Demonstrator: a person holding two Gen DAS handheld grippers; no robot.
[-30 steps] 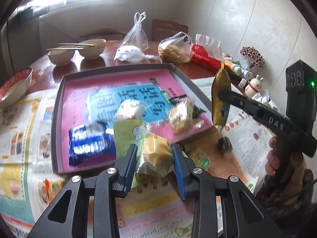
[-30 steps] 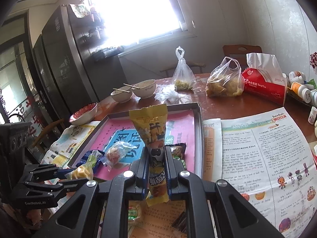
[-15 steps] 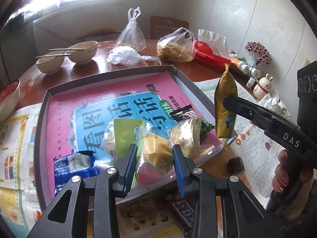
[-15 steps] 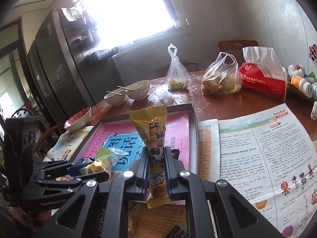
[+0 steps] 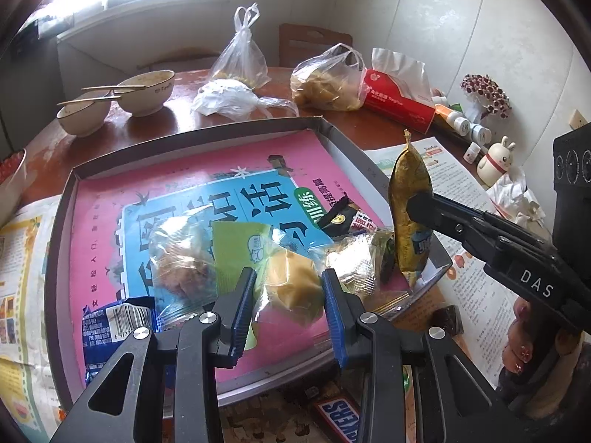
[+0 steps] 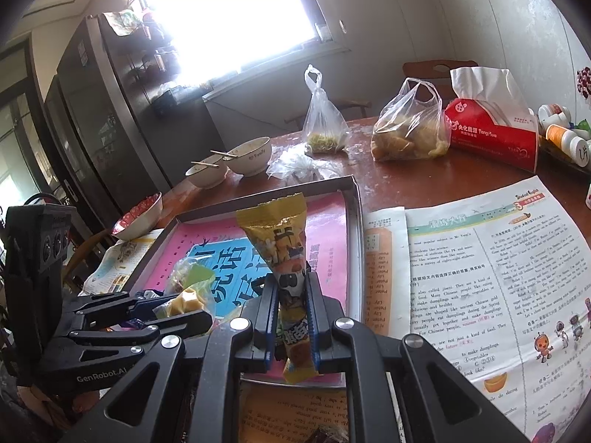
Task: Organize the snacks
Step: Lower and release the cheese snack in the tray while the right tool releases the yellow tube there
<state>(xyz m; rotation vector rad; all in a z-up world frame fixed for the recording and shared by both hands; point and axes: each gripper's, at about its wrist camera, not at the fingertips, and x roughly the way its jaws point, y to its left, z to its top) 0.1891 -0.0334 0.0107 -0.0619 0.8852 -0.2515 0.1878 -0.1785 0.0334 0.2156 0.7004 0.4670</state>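
Note:
My left gripper (image 5: 288, 284) is shut on a clear packet with a yellow cake (image 5: 291, 288) and holds it over the near part of the grey tray (image 5: 192, 136) lined with a pink and blue book. My right gripper (image 6: 291, 288) is shut on a tall yellow snack bag (image 6: 280, 243), upright over the tray's right near corner; the bag also shows in the left wrist view (image 5: 410, 199). In the tray lie a blue packet (image 5: 114, 321), a clear wrapped pastry (image 5: 181, 258), a foil packet (image 5: 351, 258) and a black packet (image 5: 336, 217).
A Snickers bar (image 5: 340, 421) lies on the newspaper (image 6: 480, 277) before the tray. Two bowls with chopsticks (image 5: 114, 103), plastic food bags (image 5: 325, 81), a red tissue pack (image 5: 399, 99), small bottles (image 5: 461, 122) and a rabbit figure (image 5: 495, 162) stand behind and right.
Both grippers have moved forward over the tray with their packets. The tray looms larger and the Snickers bar has come into view below the left gripper.

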